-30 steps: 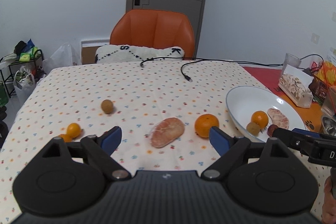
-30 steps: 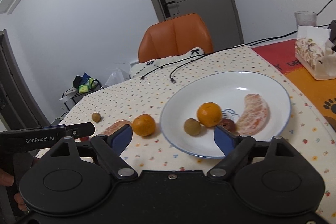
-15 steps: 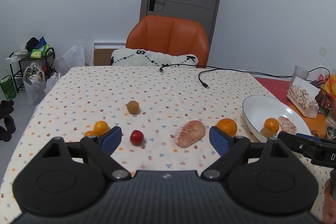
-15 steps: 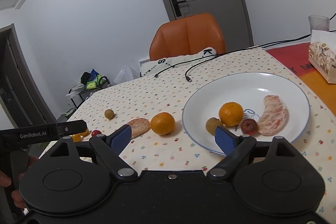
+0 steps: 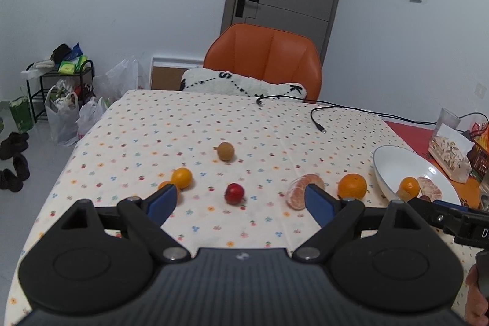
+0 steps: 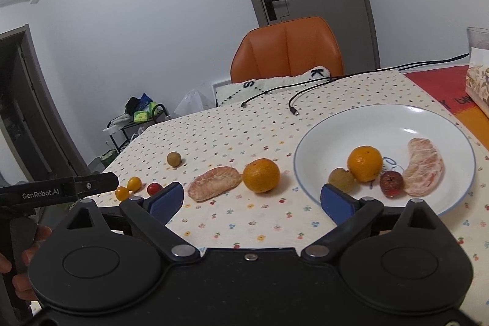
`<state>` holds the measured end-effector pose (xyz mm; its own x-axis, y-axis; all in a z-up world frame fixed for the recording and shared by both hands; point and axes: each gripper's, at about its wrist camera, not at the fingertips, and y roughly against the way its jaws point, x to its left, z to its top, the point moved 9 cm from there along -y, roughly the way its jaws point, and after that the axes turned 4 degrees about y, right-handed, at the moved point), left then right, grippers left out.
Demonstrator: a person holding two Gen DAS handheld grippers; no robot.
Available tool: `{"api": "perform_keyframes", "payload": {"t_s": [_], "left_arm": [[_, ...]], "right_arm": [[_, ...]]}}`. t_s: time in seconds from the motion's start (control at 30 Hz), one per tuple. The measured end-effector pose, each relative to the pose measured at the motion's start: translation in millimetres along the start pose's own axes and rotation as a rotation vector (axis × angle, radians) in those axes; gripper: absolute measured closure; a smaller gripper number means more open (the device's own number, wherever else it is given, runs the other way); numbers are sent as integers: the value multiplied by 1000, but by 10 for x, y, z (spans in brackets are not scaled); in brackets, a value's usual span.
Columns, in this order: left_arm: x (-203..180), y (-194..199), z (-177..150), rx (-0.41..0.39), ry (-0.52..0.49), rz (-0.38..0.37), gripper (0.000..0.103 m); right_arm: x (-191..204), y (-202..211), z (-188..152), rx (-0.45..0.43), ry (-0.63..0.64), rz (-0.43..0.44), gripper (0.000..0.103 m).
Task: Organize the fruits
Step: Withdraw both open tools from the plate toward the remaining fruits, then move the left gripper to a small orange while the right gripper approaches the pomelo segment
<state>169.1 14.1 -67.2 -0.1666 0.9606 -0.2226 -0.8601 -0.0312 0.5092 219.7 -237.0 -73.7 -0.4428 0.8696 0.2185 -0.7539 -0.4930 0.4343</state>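
Loose fruit lies on the dotted tablecloth: a brown longan (image 5: 225, 151), two small kumquats (image 5: 181, 177), a red cherry-sized fruit (image 5: 234, 193), a peeled pomelo segment (image 5: 301, 190) and an orange (image 5: 352, 186). The white plate (image 6: 397, 115) holds an orange (image 6: 365, 159), a brownish fruit (image 6: 341, 179), a dark red fruit (image 6: 391, 183) and a pomelo segment (image 6: 423, 167). My left gripper (image 5: 237, 200) hangs open above the near table, empty. My right gripper (image 6: 250, 197) is opening wider with nothing between its jaws, left of the plate's near rim.
An orange chair (image 5: 262, 60) with a white cushion (image 5: 241, 84) stands at the far edge. Black cables (image 5: 318, 115) lie on the far cloth. A tissue box (image 5: 449, 155) and a glass (image 5: 447, 118) sit at the right. Bags and a rack (image 5: 58, 93) stand on the floor.
Both grippers have drawn back from the table and shifted left, so more fruit shows, including the red fruit and kumquats. The right jaws stand wider apart.
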Motion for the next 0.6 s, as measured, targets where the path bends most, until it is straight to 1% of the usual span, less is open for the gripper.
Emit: {"api": "perform_keyframes", "payload": {"t_s": [0.07,0.13,0.17,0.3,0.6], "left_arm": [[52,18,-4,0,3,-1,14],[93,31,-10,-3,4,1,14],[113,35,-18,-4,4,6,14],[192,61,-35,-14,5,19,7],[316,38,-98,-1,8,26,6]], "right_arm": [[29,-18,-13,7,-4,3,5],[60,-43,-22,12,-7,10,0],[77,-52,-25,13,-7,15,0],[150,-82,-37,18,2,28,0],[247,-147,-97,40,14,42,0]]}}
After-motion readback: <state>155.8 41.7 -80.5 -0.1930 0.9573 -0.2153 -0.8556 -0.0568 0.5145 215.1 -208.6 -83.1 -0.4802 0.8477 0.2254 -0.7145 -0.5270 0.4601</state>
